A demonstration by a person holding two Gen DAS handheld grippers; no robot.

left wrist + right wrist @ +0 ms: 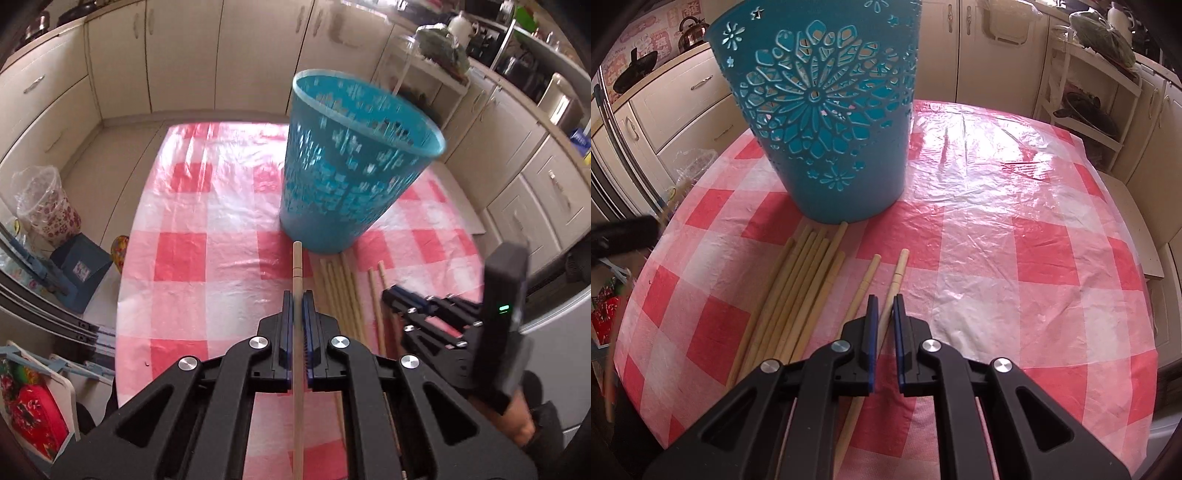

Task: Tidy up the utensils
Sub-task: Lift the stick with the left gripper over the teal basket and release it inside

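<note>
Left gripper (pixel 297 299) clamped tight on single chopstick (pixel 297 273), tip aimed at blue basket (pixel 354 166) just beyond. Right gripper (pixel 882 306) pinched narrow on another chopstick (pixel 897 275), low over table (pixel 1015 240). Rest of bundle (pixel 798 291) lies near basket base. Risk imo: long stick snags basket rim, or swings into right gripper close alongside. Plenty open cloth far right; left edge close.

Table under a red-and-white checked plastic cloth (pixel 979 236), bearing a teal cut-out basket (pixel 827 110) and, just before it, loose wooden chopsticks (pixel 798 291).
</note>
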